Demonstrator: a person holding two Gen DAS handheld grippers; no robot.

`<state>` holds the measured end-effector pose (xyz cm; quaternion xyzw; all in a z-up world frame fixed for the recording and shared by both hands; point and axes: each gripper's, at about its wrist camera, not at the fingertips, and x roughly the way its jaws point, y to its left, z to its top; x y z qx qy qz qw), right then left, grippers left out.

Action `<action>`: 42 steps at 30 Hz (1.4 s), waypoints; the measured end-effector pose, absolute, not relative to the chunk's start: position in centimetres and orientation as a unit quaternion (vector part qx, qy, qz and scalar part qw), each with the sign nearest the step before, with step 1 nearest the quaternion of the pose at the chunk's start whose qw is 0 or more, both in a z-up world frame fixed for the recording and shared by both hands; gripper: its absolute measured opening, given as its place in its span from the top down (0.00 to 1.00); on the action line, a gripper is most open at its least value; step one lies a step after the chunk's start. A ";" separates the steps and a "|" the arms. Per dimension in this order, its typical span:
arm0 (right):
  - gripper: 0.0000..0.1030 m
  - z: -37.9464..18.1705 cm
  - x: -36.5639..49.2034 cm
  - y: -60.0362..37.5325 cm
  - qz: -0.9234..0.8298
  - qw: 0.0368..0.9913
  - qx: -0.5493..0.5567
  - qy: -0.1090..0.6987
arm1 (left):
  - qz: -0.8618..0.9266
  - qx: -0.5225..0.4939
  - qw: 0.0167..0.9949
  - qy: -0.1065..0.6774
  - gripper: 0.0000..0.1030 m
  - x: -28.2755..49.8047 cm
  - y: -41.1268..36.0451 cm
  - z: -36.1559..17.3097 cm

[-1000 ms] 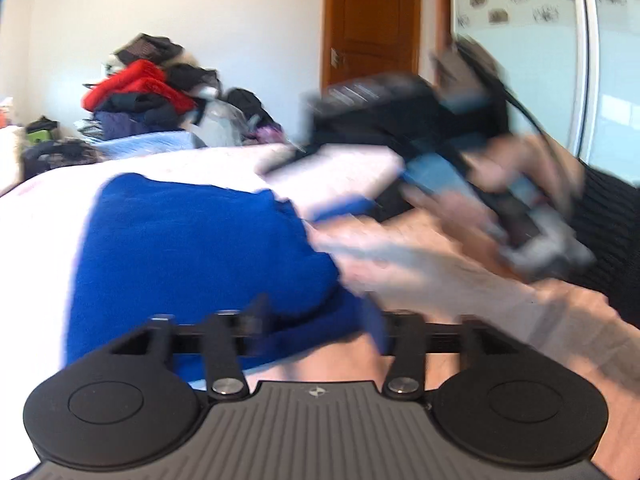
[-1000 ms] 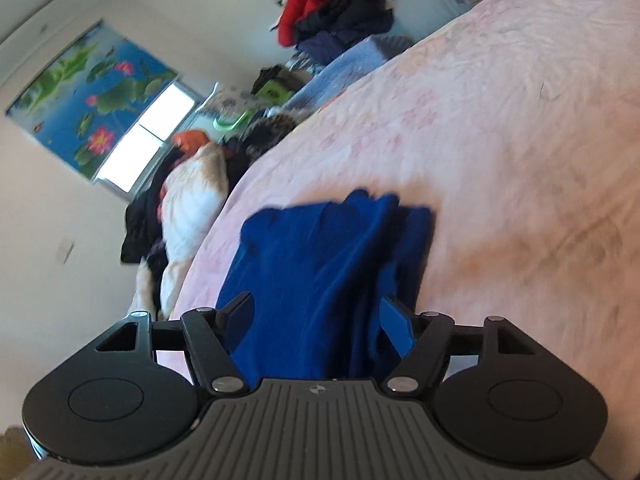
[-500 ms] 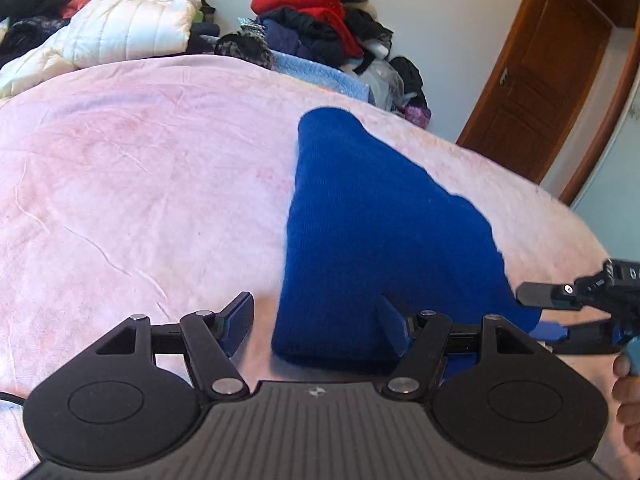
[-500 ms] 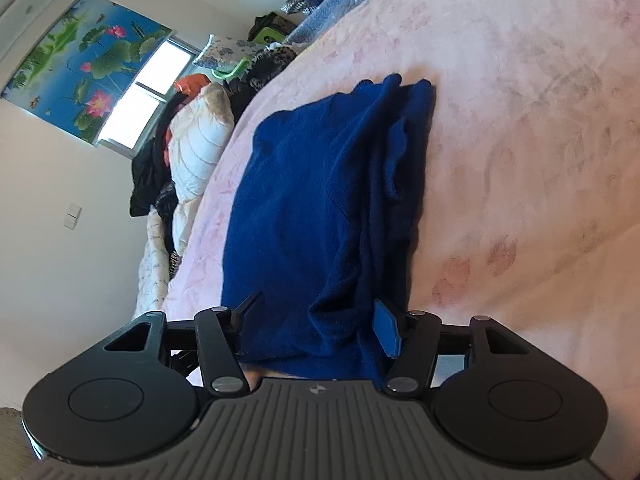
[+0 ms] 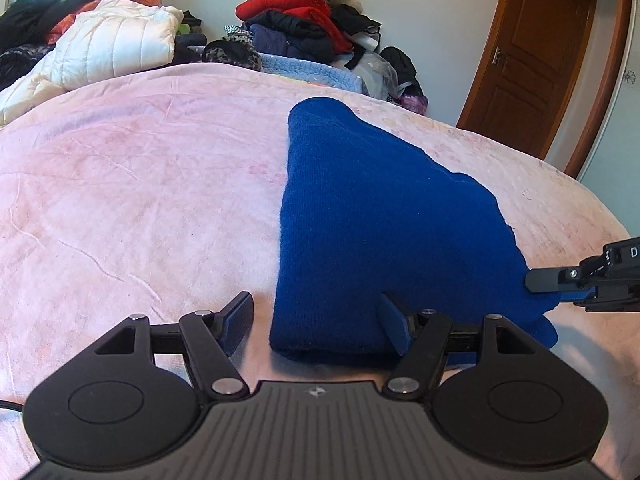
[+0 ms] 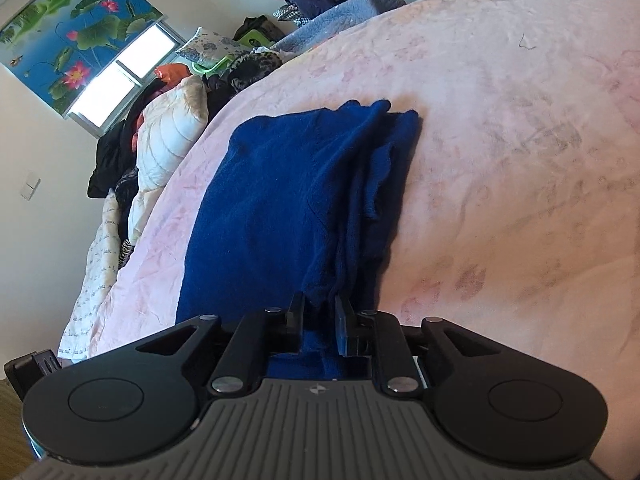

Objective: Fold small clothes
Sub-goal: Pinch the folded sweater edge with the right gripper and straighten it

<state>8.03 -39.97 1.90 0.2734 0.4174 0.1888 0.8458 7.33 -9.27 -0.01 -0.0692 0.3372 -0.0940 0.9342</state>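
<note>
On right gripper (image 5: 538,282) housing, letter "D".

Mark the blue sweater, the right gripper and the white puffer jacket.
blue sweater (image 5: 380,220): left wrist view, middle of folded top face.
right gripper (image 6: 320,318): right wrist view, between fingertips pinching the sweater's near edge.
white puffer jacket (image 5: 116,46): left wrist view, quilted front.

The bed (image 5: 140,184) has a pink cover. A folded blue garment (image 5: 372,220) lies on it, at about 3 o'clock of the middle.
</note>
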 end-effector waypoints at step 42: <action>0.78 -1.7 10.0 -36.4 0.234 0.807 0.345 0.418 | -0.183 0.103 0.918 0.336 0.48 8.7 -13.3 0.3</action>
